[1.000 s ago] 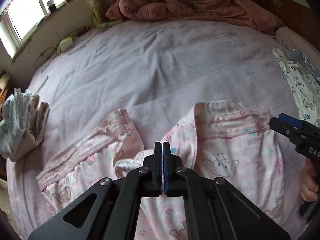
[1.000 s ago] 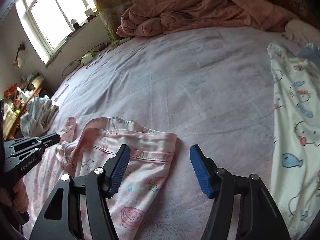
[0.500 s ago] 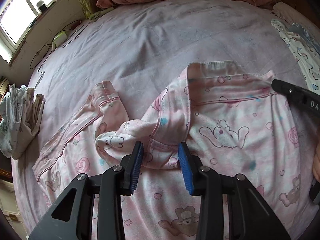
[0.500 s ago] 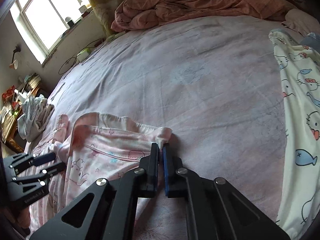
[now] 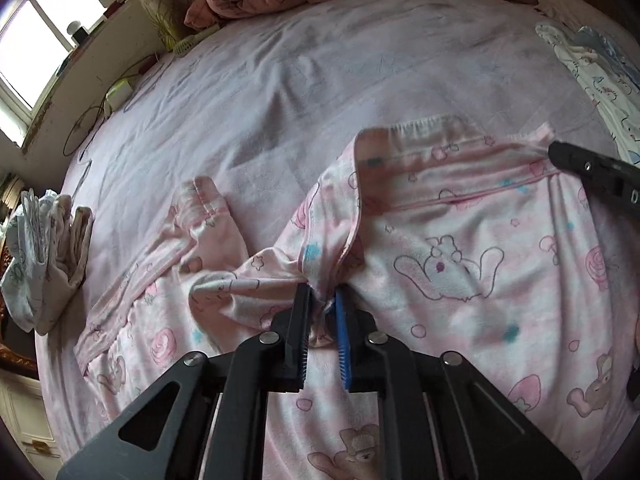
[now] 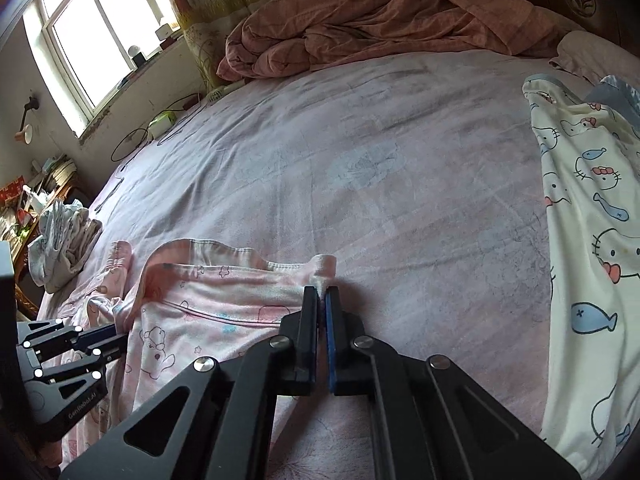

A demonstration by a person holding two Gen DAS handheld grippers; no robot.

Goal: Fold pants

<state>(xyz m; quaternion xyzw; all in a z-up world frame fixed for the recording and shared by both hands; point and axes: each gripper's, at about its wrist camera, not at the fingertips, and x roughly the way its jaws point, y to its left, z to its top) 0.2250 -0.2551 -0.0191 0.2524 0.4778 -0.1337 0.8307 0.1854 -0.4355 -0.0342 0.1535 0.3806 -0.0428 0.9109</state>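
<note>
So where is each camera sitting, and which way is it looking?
Left wrist: sits on the left gripper, looking down its fingers at the pink pants; its jaws are closing on a bunched fold.
Right wrist: sits on the right gripper, looking along its fingers across the bed; it pinches the pants' waistband corner.
Shared: both see the pants, the crumpled blanket, the window, and each other's gripper.

The right gripper (image 6: 322,294) pinches the waistband corner of the pink printed pants (image 6: 208,312) on the bed (image 6: 360,152). The left gripper (image 6: 120,338) meets the pants' left edge. A cat-print garment (image 6: 588,240) lies right.
</note>
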